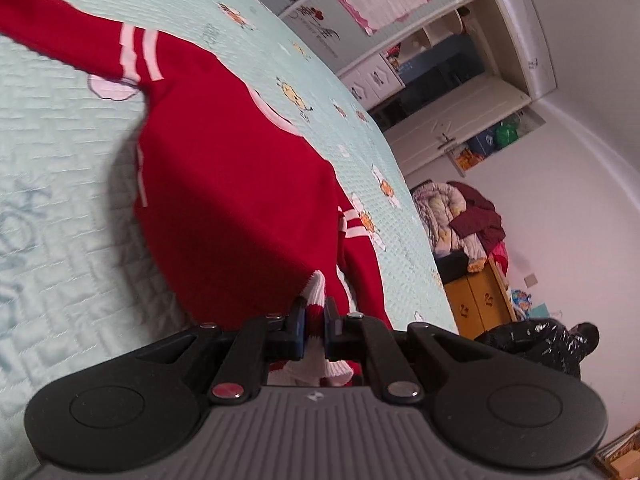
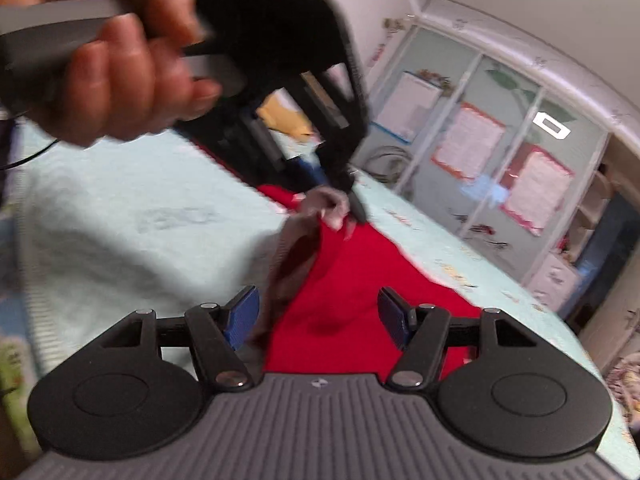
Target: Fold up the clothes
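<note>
red sweater (image 1: pixel 240 184), 2 white sleeve stripes, hem in left tongs (image 1: pixel 315 318)

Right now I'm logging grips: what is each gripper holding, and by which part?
The left gripper pinches the red sweater by its white ribbed edge. The right gripper is open, holding nothing.

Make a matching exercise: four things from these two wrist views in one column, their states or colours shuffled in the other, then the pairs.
Things:
1. left gripper
2. right gripper
3. red sweater
4. bedspread

States:
A. pale green, printed with bees
B. open, nothing between its pads
C. shut on a white ribbed edge
D. spread on the bed, white stripes on its sleeves

Pairs: 1-C, 2-B, 3-D, 4-A
</note>
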### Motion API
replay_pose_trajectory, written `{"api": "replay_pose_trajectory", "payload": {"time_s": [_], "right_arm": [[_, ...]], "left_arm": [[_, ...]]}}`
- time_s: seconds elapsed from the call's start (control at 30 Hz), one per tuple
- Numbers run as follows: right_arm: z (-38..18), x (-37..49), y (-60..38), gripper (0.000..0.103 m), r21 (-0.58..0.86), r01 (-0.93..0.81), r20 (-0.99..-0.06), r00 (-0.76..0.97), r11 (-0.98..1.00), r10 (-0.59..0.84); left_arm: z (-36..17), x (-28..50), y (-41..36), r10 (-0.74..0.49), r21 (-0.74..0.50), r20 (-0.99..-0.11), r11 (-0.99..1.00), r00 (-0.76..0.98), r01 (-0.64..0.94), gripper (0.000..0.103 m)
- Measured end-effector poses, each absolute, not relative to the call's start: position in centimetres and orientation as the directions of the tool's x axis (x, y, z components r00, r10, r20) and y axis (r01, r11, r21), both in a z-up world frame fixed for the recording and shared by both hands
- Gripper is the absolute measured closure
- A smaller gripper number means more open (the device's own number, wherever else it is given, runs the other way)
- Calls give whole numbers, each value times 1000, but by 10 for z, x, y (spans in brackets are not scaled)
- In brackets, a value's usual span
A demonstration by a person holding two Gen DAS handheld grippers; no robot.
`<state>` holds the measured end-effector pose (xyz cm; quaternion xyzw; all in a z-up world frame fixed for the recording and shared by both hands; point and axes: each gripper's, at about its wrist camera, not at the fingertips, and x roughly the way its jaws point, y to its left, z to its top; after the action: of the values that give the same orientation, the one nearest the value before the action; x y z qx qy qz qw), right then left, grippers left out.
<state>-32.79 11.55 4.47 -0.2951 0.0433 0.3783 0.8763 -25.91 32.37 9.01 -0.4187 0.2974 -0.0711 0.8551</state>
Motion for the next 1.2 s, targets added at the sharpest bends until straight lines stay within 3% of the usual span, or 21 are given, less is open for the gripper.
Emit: {"api": "replay_pose_trajectory", "payload": {"time_s": [0.23,0.33,0.43,0.47,0.53,0.67,0.87,1.13,1.2], "right_arm": [[56,-293,110,42,-364,-736,-347,675,570,650],[62,-274,106,73,-221,-763,-373,642,608,670],[66,-251,95,96,-19,-750,-384,616,661,688],[68,-242,89,97,67,-734,-383,606,675,697],[68,-222,76,97,274,-679,-385,572,681,725],[56,-192,53,101,562,-513,-384,534,649,753],[45,-194,52,101,619,-463,-382,529,635,758],[59,-198,56,101,601,-491,-365,533,630,763],[61,-202,58,101,591,-503,-362,534,631,764]], "left_arm": [[83,-254,319,-384,-744,-455,659,804,-107,97],[79,-257,318,-400,-744,-438,664,805,-75,91],[79,-267,315,-395,-725,-416,687,819,-37,59],[79,-272,313,-385,-712,-409,702,827,-26,52],[80,-281,305,-350,-657,-415,754,840,-10,47],[76,-294,272,-235,-429,-469,903,852,13,46],[62,-295,233,-39,-102,-486,995,873,-12,45],[51,-283,234,110,31,-454,994,884,-108,46],[47,-279,238,123,31,-463,992,878,-122,51]]}}
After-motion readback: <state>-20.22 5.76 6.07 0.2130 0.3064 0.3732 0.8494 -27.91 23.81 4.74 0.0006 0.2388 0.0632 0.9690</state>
